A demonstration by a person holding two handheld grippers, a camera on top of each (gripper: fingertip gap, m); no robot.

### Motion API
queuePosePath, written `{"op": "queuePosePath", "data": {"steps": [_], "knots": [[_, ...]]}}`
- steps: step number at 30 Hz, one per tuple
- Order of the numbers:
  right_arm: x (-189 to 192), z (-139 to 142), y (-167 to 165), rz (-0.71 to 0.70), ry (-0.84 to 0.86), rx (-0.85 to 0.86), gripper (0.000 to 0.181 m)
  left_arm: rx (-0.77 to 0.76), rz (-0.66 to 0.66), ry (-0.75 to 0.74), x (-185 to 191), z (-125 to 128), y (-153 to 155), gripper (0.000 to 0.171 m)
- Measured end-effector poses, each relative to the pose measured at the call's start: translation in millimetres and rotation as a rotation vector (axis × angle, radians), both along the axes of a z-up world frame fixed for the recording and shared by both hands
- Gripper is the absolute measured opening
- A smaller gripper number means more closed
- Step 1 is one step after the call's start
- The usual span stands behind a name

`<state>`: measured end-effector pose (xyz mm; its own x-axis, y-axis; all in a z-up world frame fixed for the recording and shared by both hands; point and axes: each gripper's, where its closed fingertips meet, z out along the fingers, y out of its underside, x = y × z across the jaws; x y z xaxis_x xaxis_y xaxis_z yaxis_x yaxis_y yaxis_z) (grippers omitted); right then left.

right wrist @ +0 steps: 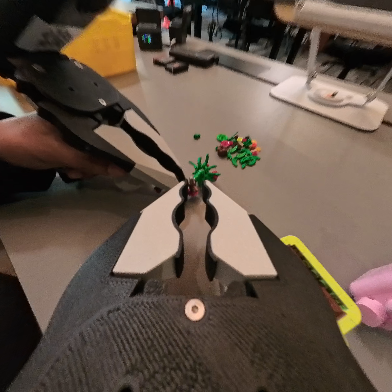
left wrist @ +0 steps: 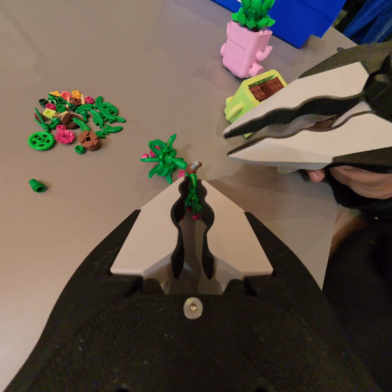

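The left gripper [left wrist: 192, 182] is clenching a green stem [left wrist: 193, 191]; the right gripper [left wrist: 226, 144], near the lime pot [left wrist: 237, 106], is hovering slightly parted, empty.

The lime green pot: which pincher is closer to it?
Right. The right gripper hovers just over the lime green pot, while the left gripper is farther off, pinching a green plant stem.

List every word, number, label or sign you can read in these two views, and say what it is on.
No text can be read.
Yellow bin: faint marks, too blurred to read.
Small lit screen on the black device: coloured shapes only, blurred.
Pink brick pot, lime brick pot, loose brick pieces, and the brick plant stem in the left tongs: no print shows.
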<state>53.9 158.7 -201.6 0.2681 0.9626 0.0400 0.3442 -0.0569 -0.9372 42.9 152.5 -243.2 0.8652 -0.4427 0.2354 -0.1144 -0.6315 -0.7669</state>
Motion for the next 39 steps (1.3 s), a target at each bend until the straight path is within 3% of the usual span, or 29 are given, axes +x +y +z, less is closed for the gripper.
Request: {"op": "queuePosePath", "data": {"steps": [4,11,18,39], "knots": [[-2.5,-14.8,0.0,0.027,-0.071,-0.106,0.012,0.081,-0.019,0.037,-0.4,8.6,-0.9,0.001],[-1.1,-4.9,-6.8,0.082,-0.004,-0.123,0.016,0.195,-0.031,0.089,5.9,25.0,-0.8,0.001],[0.9,5.0,-5.4,0.060,0.046,-0.051,0.014,0.198,-0.062,0.068,17.5,27.0,-3.6,0.001],[0.6,3.9,-5.2,0.076,0.046,-0.095,0.007,0.229,-0.031,0.082,16.7,31.0,-1.9,0.001]]}}
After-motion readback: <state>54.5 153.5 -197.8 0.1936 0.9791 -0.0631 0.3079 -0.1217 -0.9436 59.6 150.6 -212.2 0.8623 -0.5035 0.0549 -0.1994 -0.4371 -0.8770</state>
